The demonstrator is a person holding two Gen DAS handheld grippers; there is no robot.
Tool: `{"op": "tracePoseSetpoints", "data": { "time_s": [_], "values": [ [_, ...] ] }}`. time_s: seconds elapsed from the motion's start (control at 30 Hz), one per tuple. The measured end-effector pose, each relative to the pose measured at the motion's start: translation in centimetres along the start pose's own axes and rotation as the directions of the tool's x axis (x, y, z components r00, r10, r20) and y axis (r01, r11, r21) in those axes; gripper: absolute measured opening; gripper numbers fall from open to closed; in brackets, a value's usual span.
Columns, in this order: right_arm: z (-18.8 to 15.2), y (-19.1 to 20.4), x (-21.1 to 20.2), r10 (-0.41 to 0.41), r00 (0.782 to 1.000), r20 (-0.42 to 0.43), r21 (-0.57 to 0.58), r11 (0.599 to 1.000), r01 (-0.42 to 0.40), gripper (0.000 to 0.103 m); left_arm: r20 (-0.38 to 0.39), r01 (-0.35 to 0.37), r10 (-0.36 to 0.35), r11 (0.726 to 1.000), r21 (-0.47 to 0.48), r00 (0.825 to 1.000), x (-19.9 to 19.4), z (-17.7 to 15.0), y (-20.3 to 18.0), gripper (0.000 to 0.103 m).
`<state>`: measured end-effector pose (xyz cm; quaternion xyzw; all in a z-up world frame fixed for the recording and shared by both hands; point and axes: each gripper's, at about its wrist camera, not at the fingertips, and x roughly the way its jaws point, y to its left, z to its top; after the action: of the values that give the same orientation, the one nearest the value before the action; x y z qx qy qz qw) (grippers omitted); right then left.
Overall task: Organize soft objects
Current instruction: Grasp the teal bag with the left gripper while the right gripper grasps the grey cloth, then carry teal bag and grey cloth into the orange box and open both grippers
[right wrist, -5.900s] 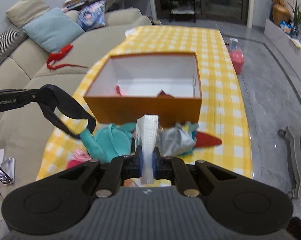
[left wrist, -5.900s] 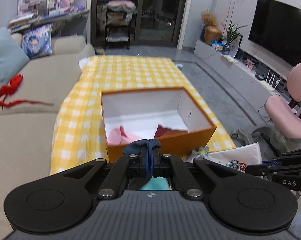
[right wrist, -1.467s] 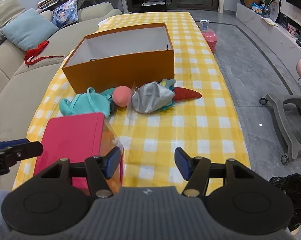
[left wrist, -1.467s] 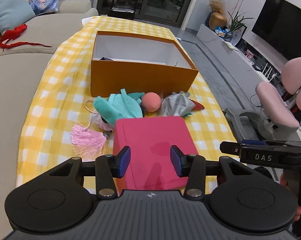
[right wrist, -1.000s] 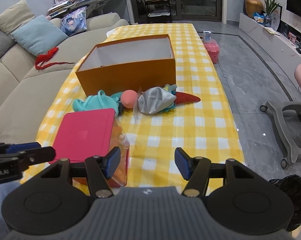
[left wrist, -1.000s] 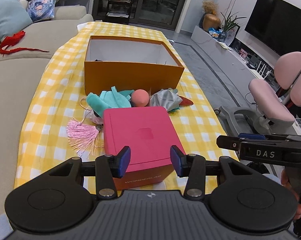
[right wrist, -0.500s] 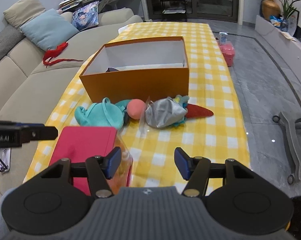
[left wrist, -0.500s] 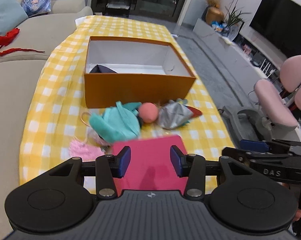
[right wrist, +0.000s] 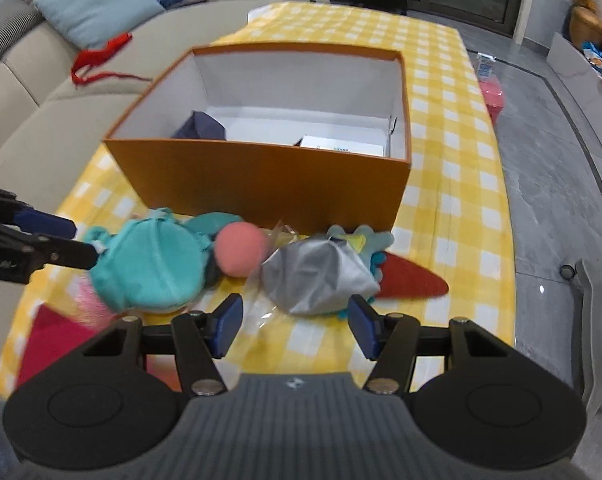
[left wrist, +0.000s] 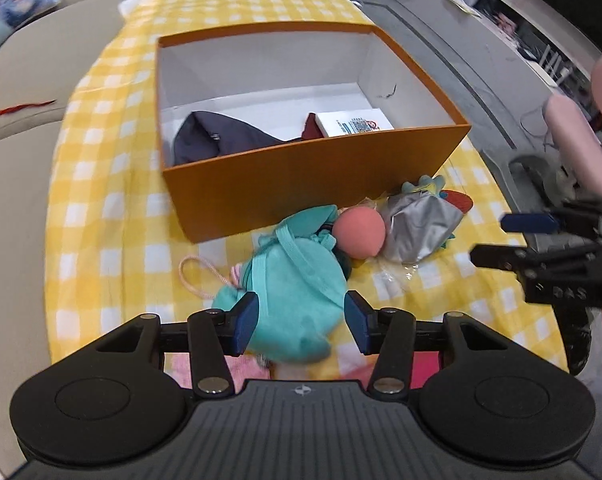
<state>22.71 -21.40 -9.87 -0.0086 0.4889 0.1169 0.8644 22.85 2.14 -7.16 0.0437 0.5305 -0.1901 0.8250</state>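
An open orange box [left wrist: 313, 176] [right wrist: 261, 180] stands on the yellow checked table; inside lie a dark navy cloth [left wrist: 217, 138] and a white packet [left wrist: 355, 122]. In front of it lie a teal soft pouch [left wrist: 297, 284] [right wrist: 153, 266], a pink ball [left wrist: 359, 234] [right wrist: 241, 250], a silver pouch [left wrist: 419, 226] [right wrist: 317, 276] and a red felt piece [right wrist: 411, 282]. My left gripper [left wrist: 299, 322] is open, its jaws on either side of the teal pouch. My right gripper [right wrist: 295, 324] is open and empty, just before the silver pouch.
A pink-lidded box [right wrist: 49, 340] sits at the table's near edge, under the left gripper. A pink tassel [right wrist: 87, 304] lies by the teal pouch. A beige sofa [right wrist: 33, 92] with cushions runs along the left. A pink chair [left wrist: 581, 148] stands right.
Both grippers have moved forward and down toward the pile of soft things. The left gripper's jaws now stand around the teal pouch. Both stay open.
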Motion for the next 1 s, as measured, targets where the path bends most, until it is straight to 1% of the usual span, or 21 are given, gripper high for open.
{"op": "tracePoseSetpoints", "data": {
  "time_s": [0.03, 0.13, 0.3, 0.33, 0.37, 0.4, 0.43, 0.47, 0.5, 0.53, 0.57, 0.7, 0.9, 1.0],
  "values": [
    [0.4, -0.2, 0.9, -0.001, 1.000, -0.011, -0.006, 1.000, 0.001, 0.058, -0.002, 0.008, -0.008, 1.000, 0.008, 1.000, 0.5, 0.2, 0.2, 0.061],
    [1.0, -0.5, 3.5, -0.040, 0.999, -0.032, -0.040, 0.998, 0.039, 0.058, -0.025, 0.032, -0.031, 0.999, 0.023, 0.999, 2.4, 0.7, 0.7, 0.062],
    [1.4, -0.3, 6.2, -0.067, 0.997, -0.043, -0.089, 0.994, 0.063, 0.057, -0.045, -0.013, 0.016, 0.998, 0.066, 0.999, 5.1, 0.7, 1.0, 0.062],
    [1.3, -0.1, 6.6, -0.075, 0.996, -0.044, -0.097, 0.993, 0.070, 0.054, -0.047, -0.021, 0.024, 0.997, 0.071, 0.999, 5.4, 0.6, 1.1, 0.062],
    [1.3, 0.0, 7.0, -0.083, 0.996, -0.046, -0.104, 0.992, 0.078, 0.050, -0.048, -0.029, 0.032, 0.997, 0.071, 0.998, 5.6, 0.5, 1.1, 0.059],
    [1.3, 0.2, 7.3, -0.085, 0.995, -0.049, -0.110, 0.991, 0.079, 0.042, -0.050, -0.032, 0.035, 0.997, 0.070, 0.998, 5.8, 0.4, 1.2, 0.052],
    [1.2, 0.3, 7.5, -0.087, 0.995, -0.051, -0.115, 0.990, 0.081, 0.037, -0.046, -0.037, 0.041, 0.997, 0.069, 0.998, 5.8, 0.3, 1.2, 0.047],
    [1.1, 0.6, 7.6, -0.095, 0.995, -0.043, -0.125, 0.988, 0.089, 0.034, -0.038, -0.050, 0.052, 0.996, 0.073, 0.998, 5.7, 0.2, 1.1, 0.038],
    [0.9, 0.8, 7.5, -0.105, 0.994, -0.032, -0.139, 0.985, 0.100, 0.020, -0.030, -0.061, 0.063, 0.995, 0.079, 0.998, 5.6, 0.1, 1.1, 0.032],
    [0.8, 1.0, 7.4, -0.110, 0.994, -0.025, -0.150, 0.983, 0.105, 0.004, -0.021, -0.069, 0.071, 0.994, 0.081, 0.997, 5.4, 0.1, 1.0, 0.030],
    [0.6, 1.1, 7.4, -0.102, 0.994, -0.026, -0.149, 0.984, 0.097, 0.000, -0.016, -0.067, 0.068, 0.995, 0.079, 0.998, 5.2, 0.0, 1.0, 0.024],
    [0.1, 1.1, 6.2, -0.072, 0.997, -0.010, -0.123, 0.990, 0.070, 0.000, 0.010, -0.055, 0.055, 0.996, 0.065, 0.998, 4.0, -0.4, 0.9, 0.019],
    [-0.5, 1.8, 1.9, -0.025, 0.999, 0.041, -0.126, 0.992, 0.030, 0.000, 0.068, -0.051, 0.047, 0.997, 0.054, 0.997, 0.9, -0.9, 0.1, 0.017],
    [-0.4, 1.9, -0.4, -0.001, 0.998, 0.062, -0.116, 0.993, 0.009, 0.000, 0.107, -0.029, 0.024, 0.999, 0.045, 0.994, -1.4, -0.8, -0.2, 0.017]
  ]
}}
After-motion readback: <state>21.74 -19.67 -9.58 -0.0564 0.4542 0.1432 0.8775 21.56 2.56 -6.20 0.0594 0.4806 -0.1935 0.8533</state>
